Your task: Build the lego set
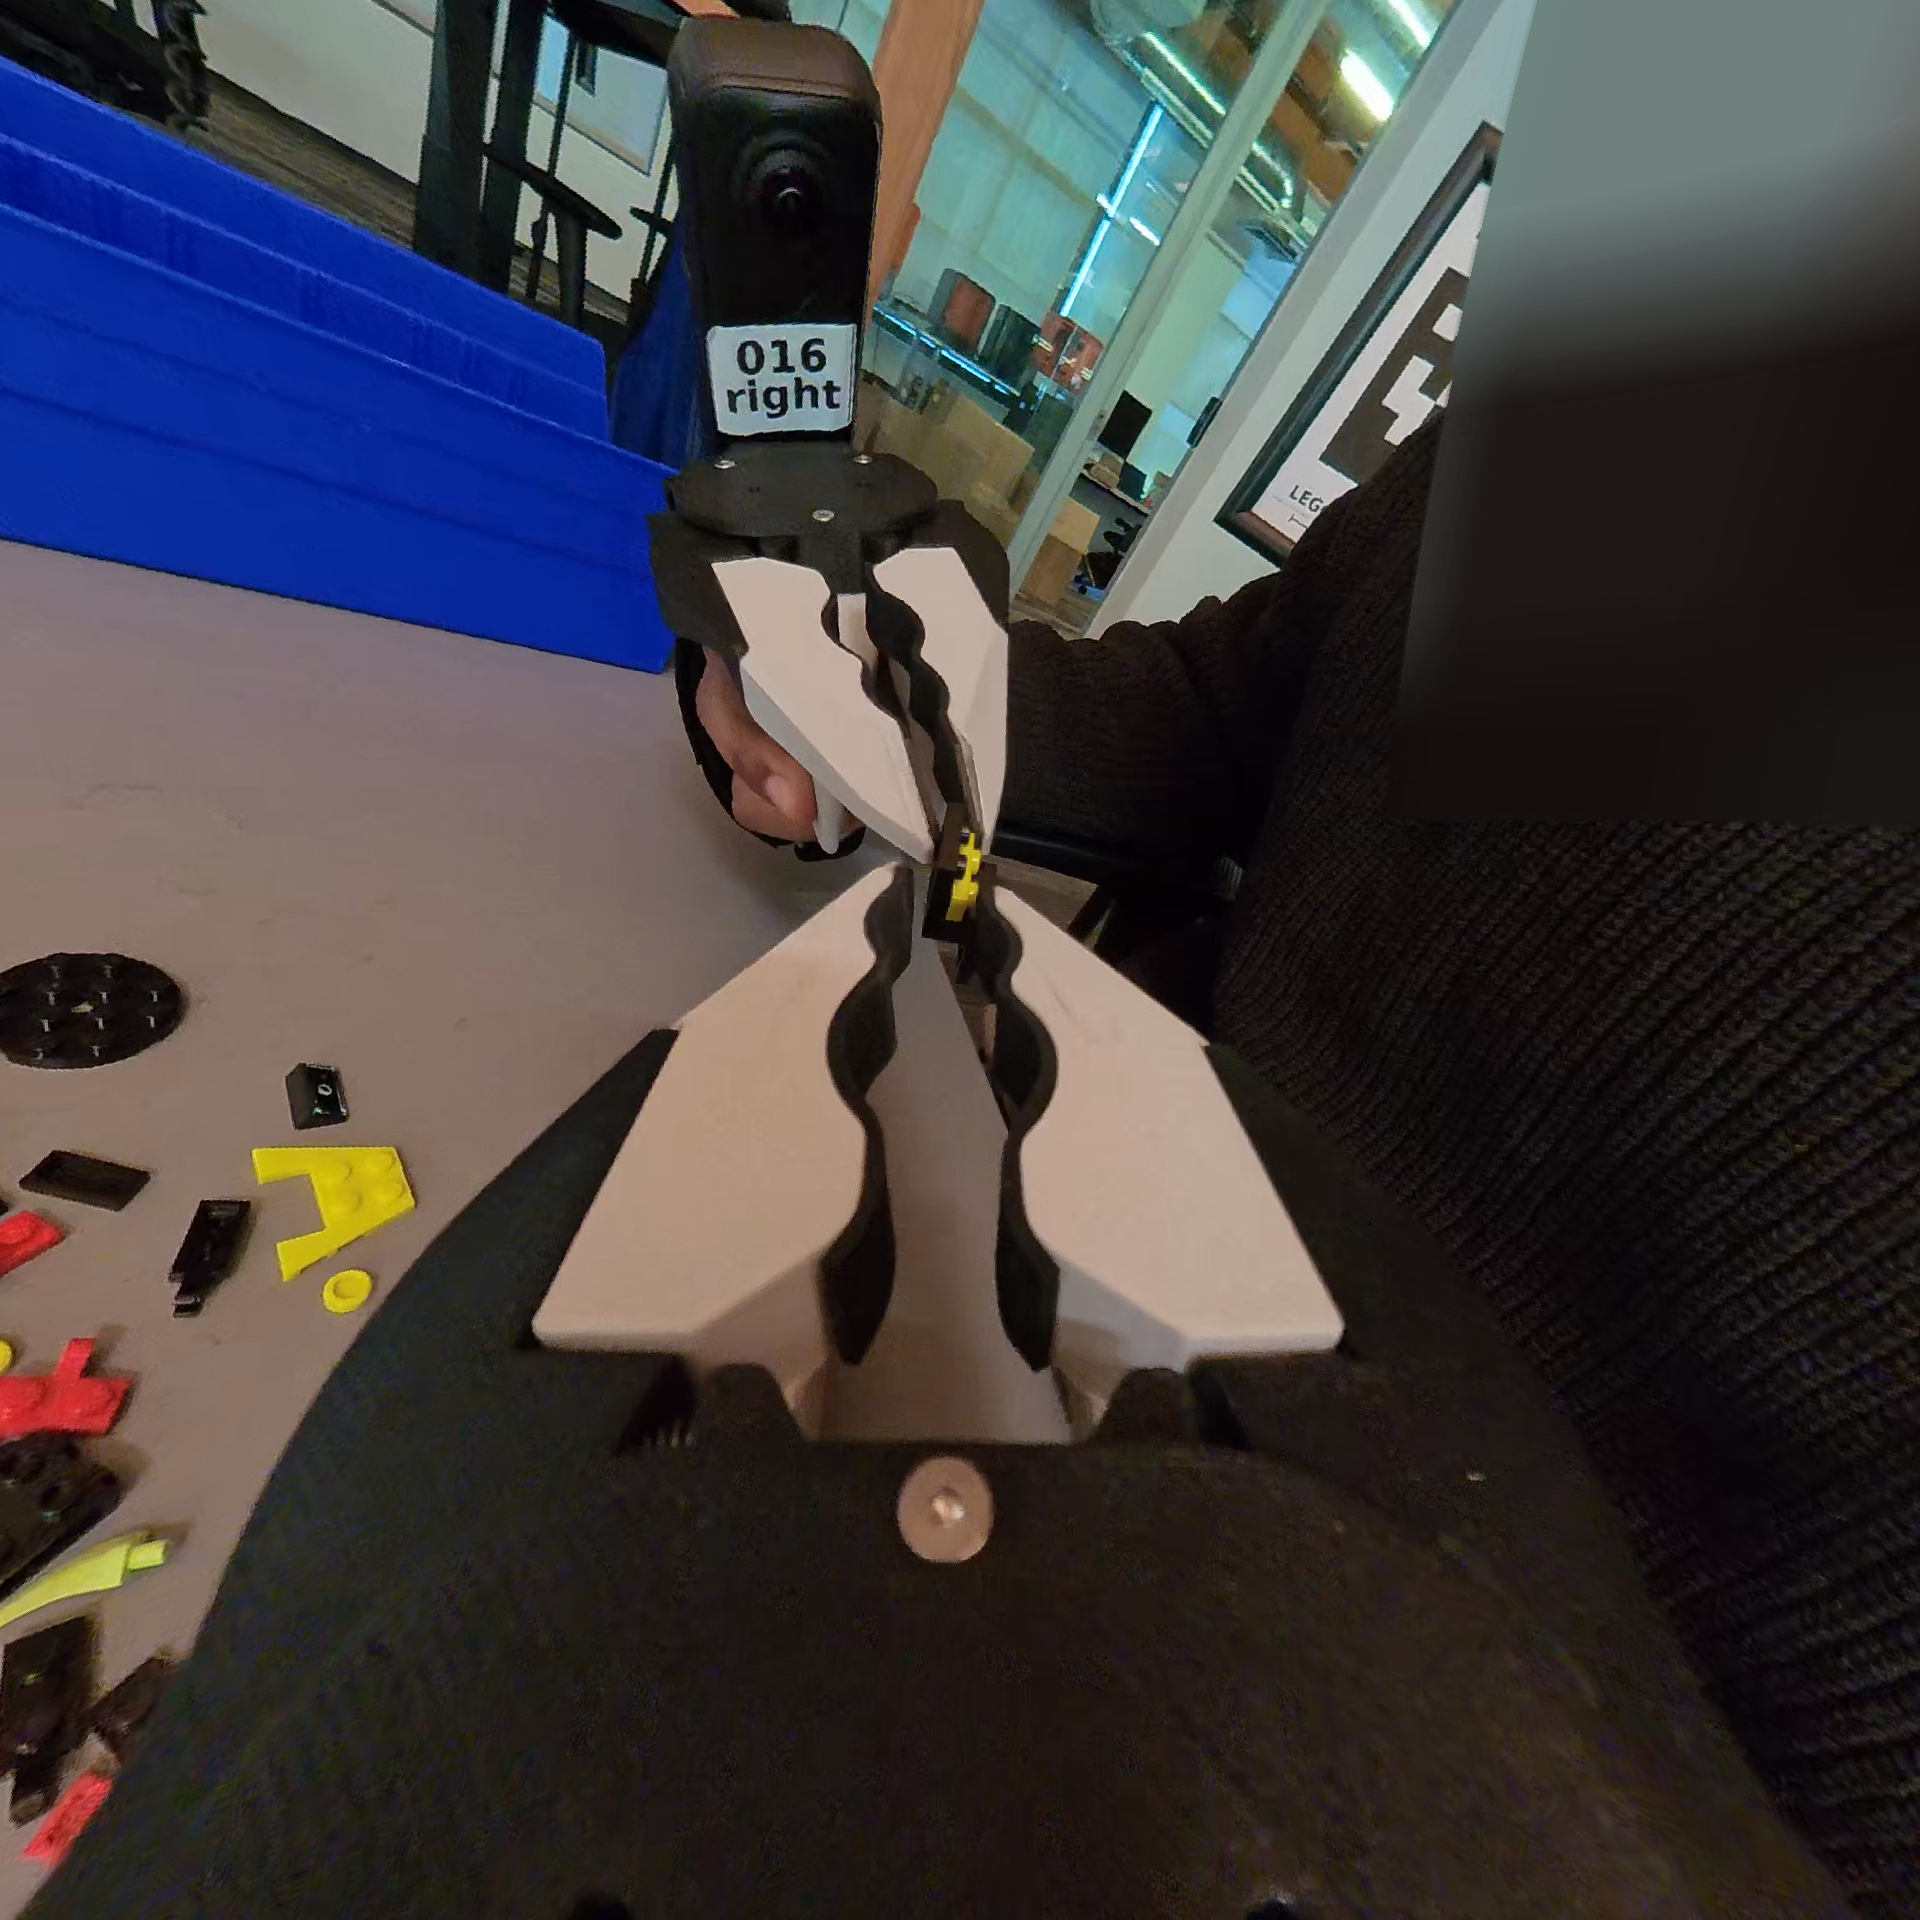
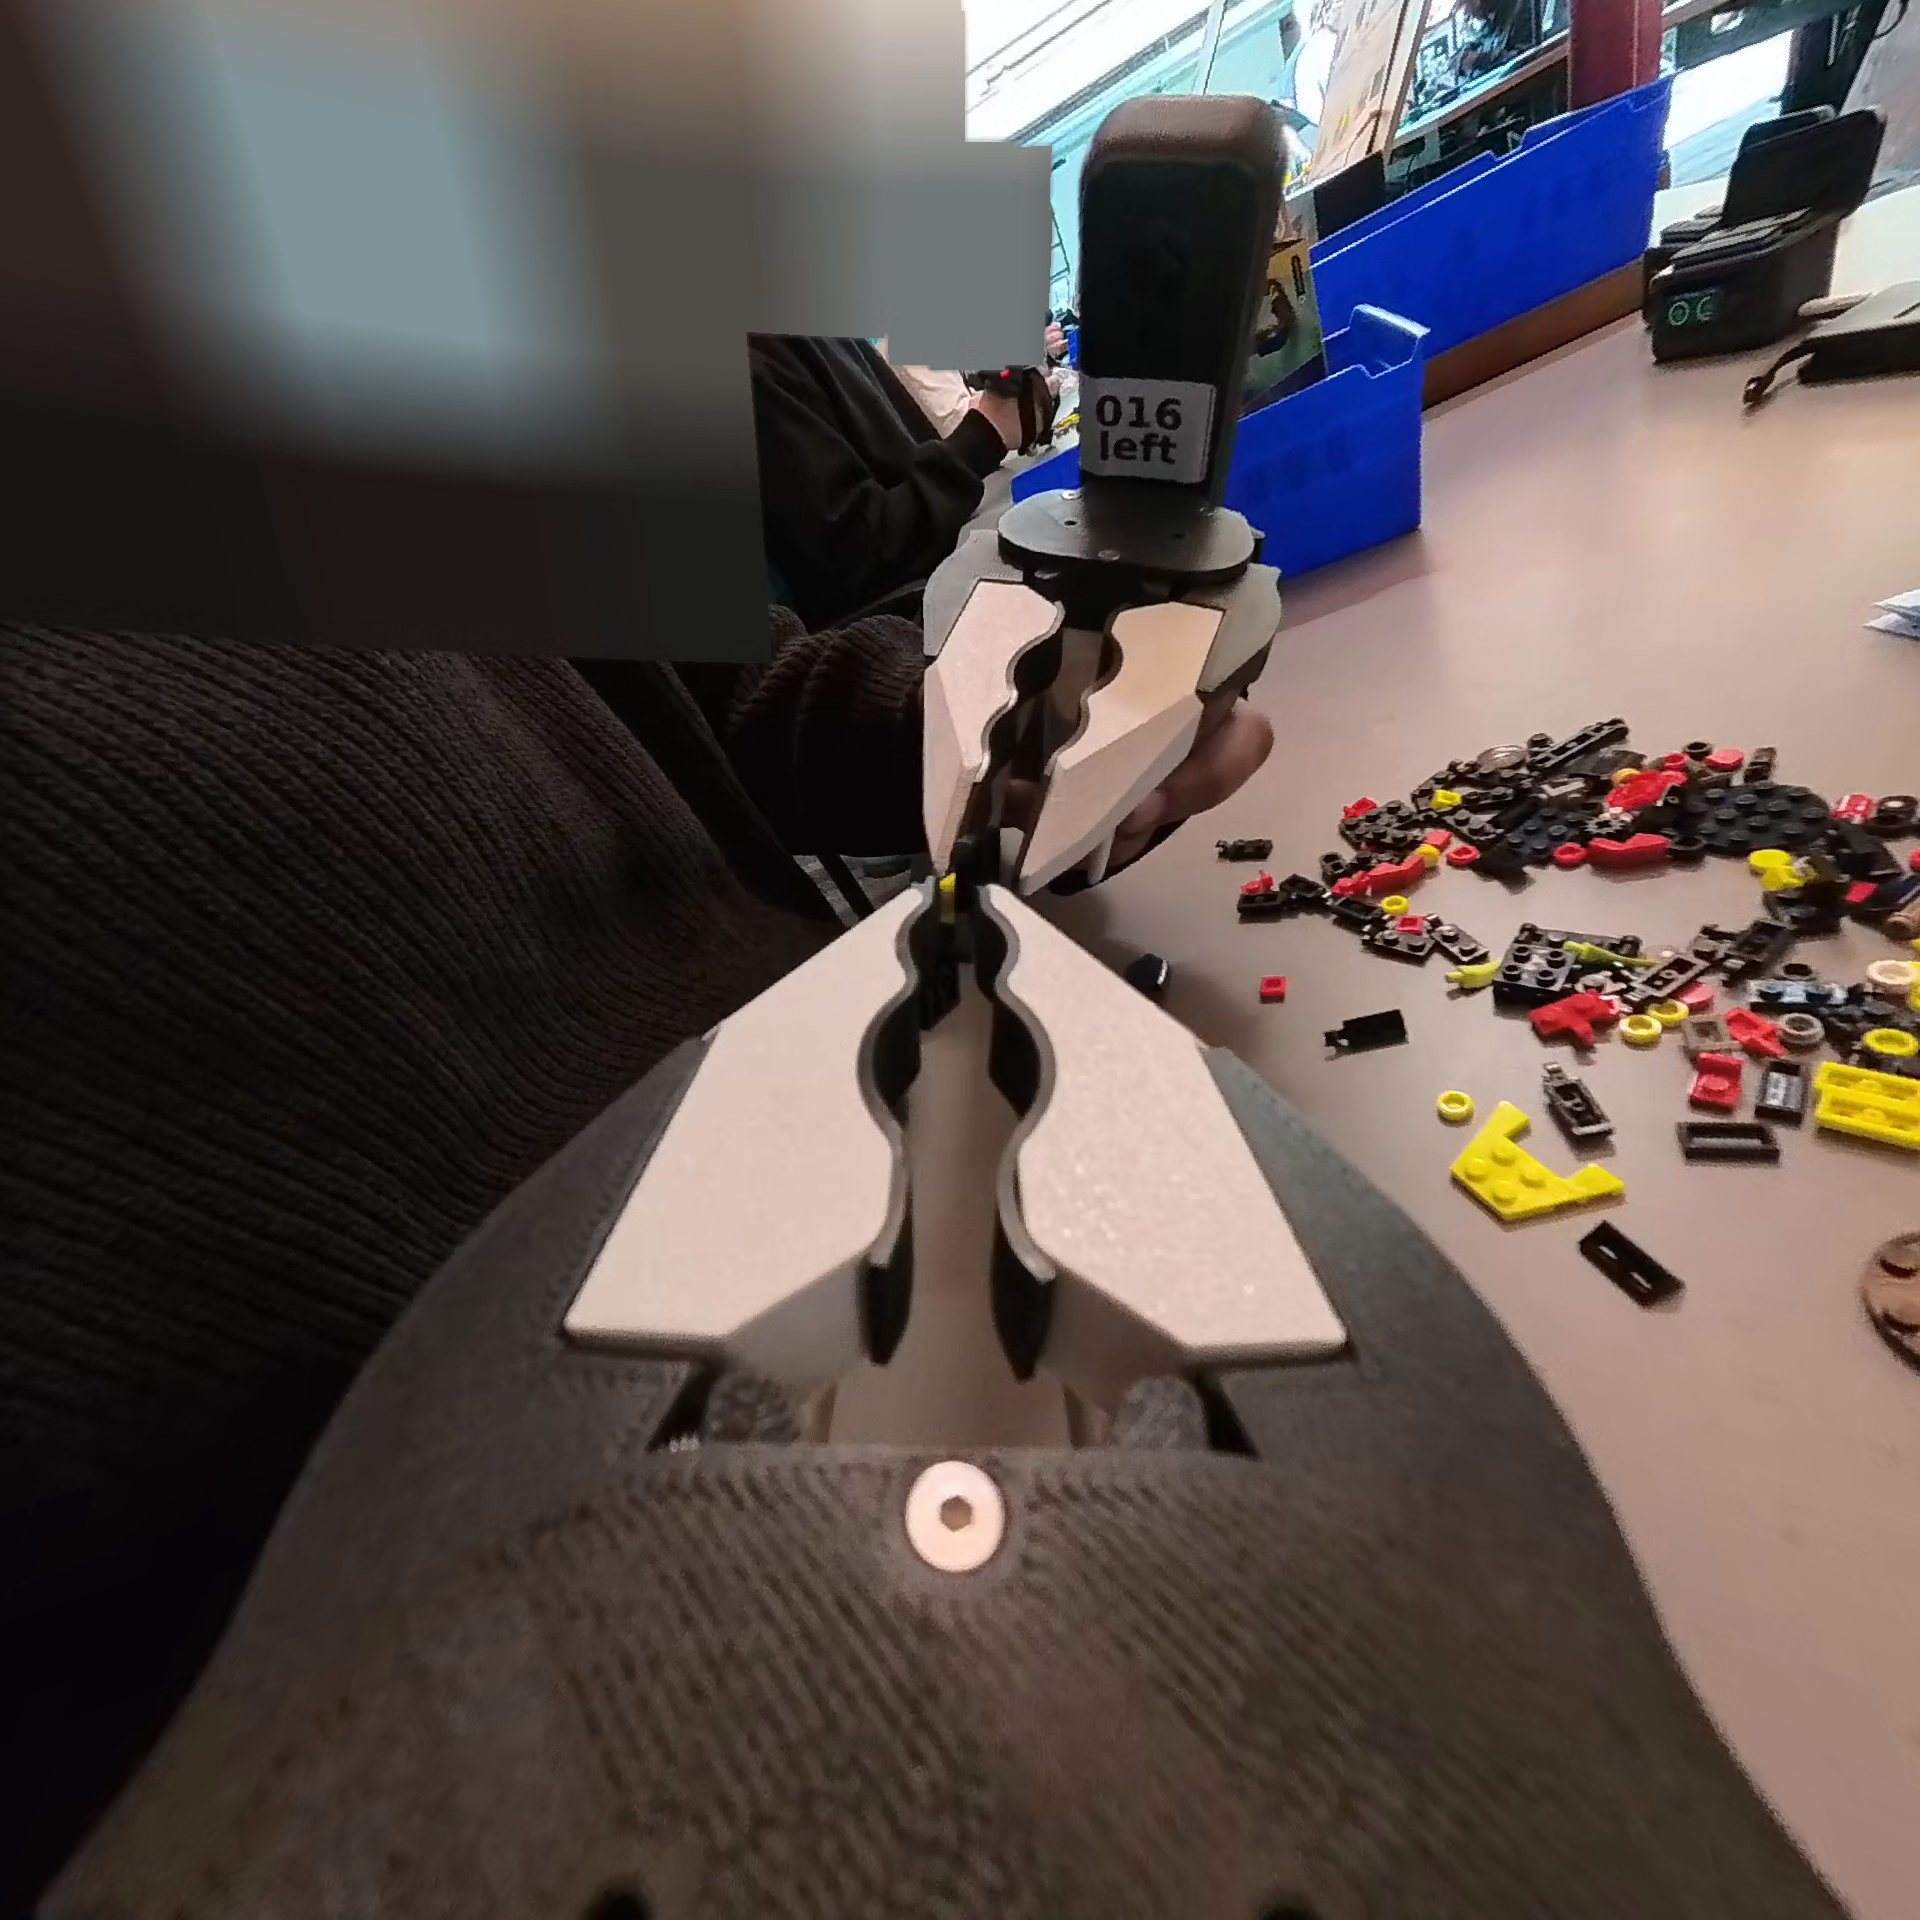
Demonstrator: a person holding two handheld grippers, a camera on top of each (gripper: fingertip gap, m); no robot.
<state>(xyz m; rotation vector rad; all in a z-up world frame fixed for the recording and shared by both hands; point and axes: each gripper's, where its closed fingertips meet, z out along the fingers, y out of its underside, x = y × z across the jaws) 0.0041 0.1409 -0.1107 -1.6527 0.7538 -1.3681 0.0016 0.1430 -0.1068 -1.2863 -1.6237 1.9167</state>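
Tips of left gripper (image 1: 951,914) and right gripper (image 2: 951,914) both pinch one upright black-and-yellow lego piece (image 1: 958,883), held above the table (image 1: 312,831).

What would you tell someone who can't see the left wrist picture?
Two claws meet tip to tip above a grey table, pinching a small yellow and black lego piece between them. Loose lego pieces lie at the left, blue bins behind.

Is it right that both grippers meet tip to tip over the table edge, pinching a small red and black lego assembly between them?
Not quite: the small lego assembly is yellow and black, not red and black. The left wrist view shows its yellow studs where the left gripper and right gripper meet tip to tip. The rest stands.
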